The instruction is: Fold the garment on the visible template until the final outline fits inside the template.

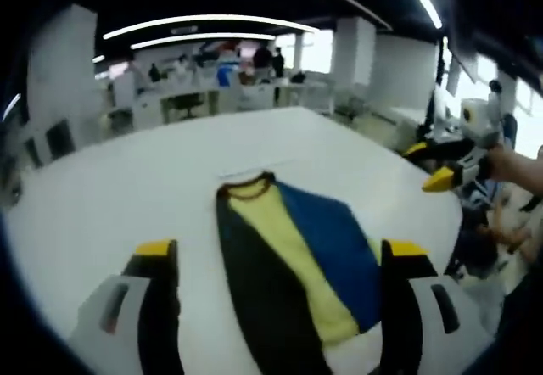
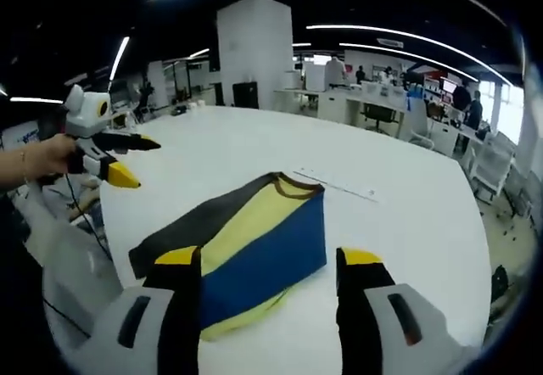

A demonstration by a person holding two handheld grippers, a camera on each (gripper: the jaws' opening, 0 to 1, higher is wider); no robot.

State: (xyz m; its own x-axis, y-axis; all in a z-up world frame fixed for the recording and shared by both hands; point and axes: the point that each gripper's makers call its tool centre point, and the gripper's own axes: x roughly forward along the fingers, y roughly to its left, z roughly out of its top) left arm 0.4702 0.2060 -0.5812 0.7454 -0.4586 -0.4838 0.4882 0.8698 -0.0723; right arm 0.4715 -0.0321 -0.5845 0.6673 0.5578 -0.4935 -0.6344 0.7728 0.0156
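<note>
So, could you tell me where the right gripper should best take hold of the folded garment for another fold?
Probably the blue panel's free edge on the garment, near the hem corner closest to the right gripper. That edge lies loose on top of the yellow layer, so open fingers coming in low from the near side could pinch it and carry it across toward the dark side.

The garment (image 1: 293,260) (image 2: 246,243), folded into black, yellow and blue panels with a brown collar, lies flat on the white table (image 1: 127,188) (image 2: 407,197).

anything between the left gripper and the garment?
Nothing: in the right gripper view, just bare white table separates the left gripper from the garment.
</note>
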